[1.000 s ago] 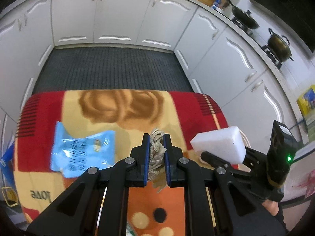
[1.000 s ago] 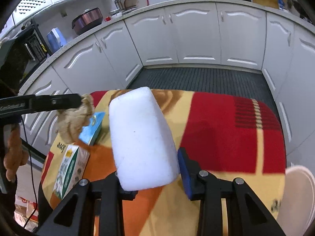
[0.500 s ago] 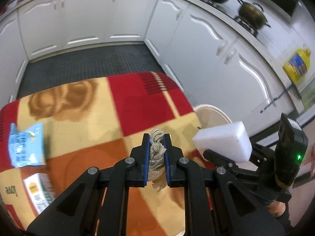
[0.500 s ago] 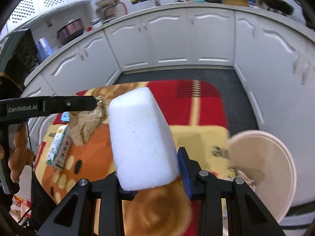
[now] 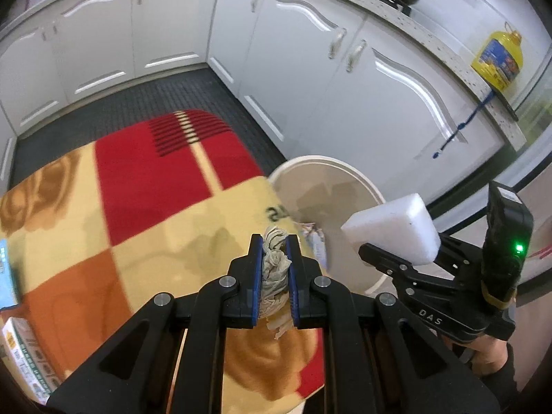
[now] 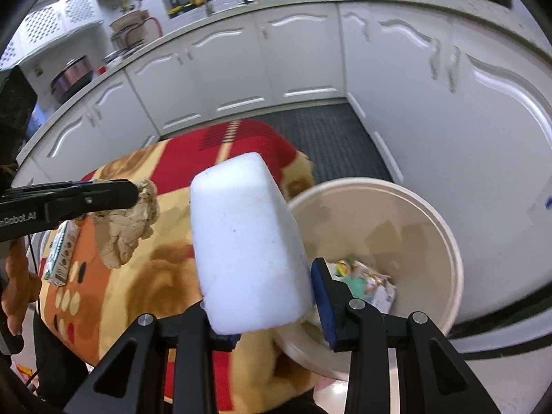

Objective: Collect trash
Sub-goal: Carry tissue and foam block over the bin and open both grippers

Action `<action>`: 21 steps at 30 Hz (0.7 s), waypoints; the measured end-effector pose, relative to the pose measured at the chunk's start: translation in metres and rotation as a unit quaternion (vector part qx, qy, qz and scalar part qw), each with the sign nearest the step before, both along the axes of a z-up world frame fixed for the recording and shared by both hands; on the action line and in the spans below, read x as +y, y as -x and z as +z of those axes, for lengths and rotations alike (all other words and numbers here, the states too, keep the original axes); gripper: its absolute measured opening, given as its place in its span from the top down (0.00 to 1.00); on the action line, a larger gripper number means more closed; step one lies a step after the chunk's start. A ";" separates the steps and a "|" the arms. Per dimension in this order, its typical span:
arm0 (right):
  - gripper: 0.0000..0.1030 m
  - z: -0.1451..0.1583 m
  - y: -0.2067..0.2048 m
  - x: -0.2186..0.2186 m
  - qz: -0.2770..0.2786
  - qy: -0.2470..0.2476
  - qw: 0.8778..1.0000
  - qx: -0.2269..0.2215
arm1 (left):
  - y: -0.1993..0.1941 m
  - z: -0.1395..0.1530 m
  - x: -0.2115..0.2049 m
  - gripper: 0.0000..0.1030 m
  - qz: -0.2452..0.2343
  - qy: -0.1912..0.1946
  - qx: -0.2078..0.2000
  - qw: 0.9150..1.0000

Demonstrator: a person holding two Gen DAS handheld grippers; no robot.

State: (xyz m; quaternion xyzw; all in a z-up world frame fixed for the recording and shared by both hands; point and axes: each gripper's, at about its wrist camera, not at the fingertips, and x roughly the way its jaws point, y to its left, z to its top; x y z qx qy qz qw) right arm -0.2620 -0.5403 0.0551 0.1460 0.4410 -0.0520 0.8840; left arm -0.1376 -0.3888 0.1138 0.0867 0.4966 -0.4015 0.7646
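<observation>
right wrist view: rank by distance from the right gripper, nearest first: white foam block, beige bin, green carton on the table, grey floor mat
1. white foam block: clamped in the right gripper.
2. beige bin: just ahead and below, to the right, off the table's edge.
3. green carton: far left on the table.
4. grey floor mat: beyond the table, by the cabinets.

- A table [image 6: 165, 276] covered with a red, cream and orange patterned cloth [image 5: 145, 179] stands on a dark ribbed floor mat [image 6: 331, 138].
- A green-and-white carton [image 6: 62, 252] lies near the tabletop's left edge.
- A blue packet [image 5: 4, 276], cut off by the frame, seems to lie by that edge too.
- A cream bin [image 6: 445, 241] stands on the floor just beside the tabletop's right edge.
</observation>
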 end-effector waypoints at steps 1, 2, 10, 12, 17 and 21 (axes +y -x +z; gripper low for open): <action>0.67 -0.002 0.004 -0.006 -0.005 -0.001 1.000 0.001 | 0.002 -0.001 -0.006 0.90 -0.004 0.000 0.002 1.000; 0.67 -0.004 0.007 -0.010 -0.010 -0.001 1.000 0.003 | 0.005 -0.003 -0.013 0.90 -0.009 -0.001 0.004 1.000; 0.67 -0.024 0.027 -0.039 -0.047 -0.008 0.999 0.025 | 0.014 -0.020 -0.052 0.90 -0.038 0.001 0.027 0.999; 0.67 -0.029 0.028 -0.045 -0.054 -0.011 0.998 0.031 | 0.013 -0.027 -0.061 0.90 -0.039 0.004 0.035 0.999; 0.67 -0.043 0.030 -0.058 -0.073 -0.016 0.996 0.047 | 0.008 -0.042 -0.078 0.90 -0.036 0.006 0.052 0.998; 0.65 -0.054 0.030 -0.066 -0.084 -0.021 0.994 0.059 | 0.003 -0.052 -0.085 0.90 -0.025 0.015 0.067 0.997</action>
